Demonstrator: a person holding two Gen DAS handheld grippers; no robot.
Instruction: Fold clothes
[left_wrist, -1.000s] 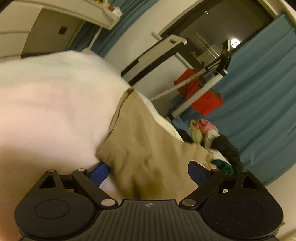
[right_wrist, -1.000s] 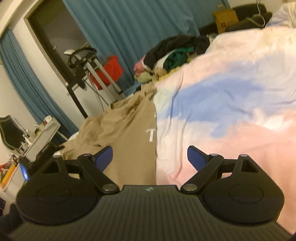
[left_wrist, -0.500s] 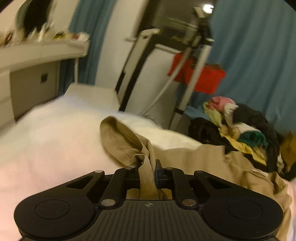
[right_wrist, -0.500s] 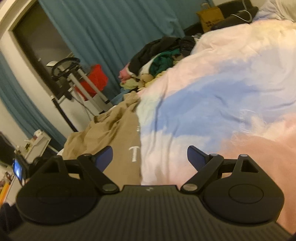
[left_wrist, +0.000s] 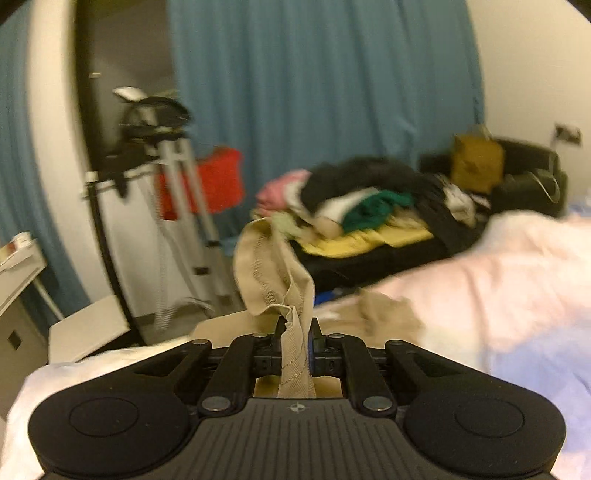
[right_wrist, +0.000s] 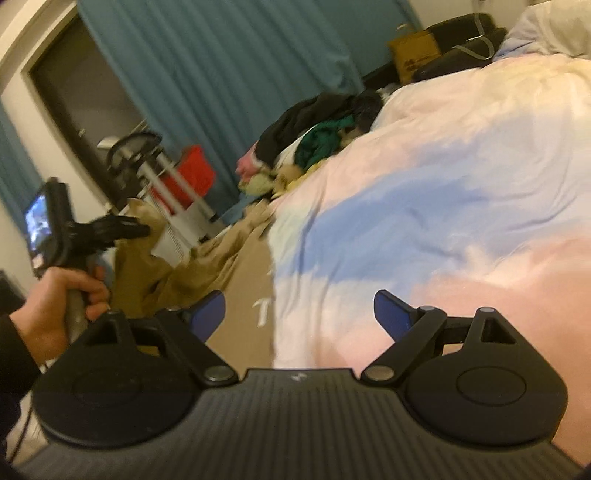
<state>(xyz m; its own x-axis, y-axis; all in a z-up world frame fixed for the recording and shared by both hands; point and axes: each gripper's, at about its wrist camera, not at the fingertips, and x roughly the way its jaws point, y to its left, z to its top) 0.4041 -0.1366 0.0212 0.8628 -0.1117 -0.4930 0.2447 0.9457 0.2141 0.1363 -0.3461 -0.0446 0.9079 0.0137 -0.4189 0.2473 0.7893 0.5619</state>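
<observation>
White "T" on tan garment (right_wrist: 264, 308)

Likely a bedroom: duvet-covered bed (right_wrist: 461, 155), blue curtains (left_wrist: 314, 92), clothes pile (left_wrist: 362, 206).

Motion blur smears the clothes pile (left_wrist: 369, 206); the tan garment's (left_wrist: 273, 266) lower part hides behind the left tool (left_wrist: 295, 343).

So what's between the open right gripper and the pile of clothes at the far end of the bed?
In the right wrist view, between the right gripper and the clothes pile lie only the pastel duvet and the tan garment along its left edge.
</observation>
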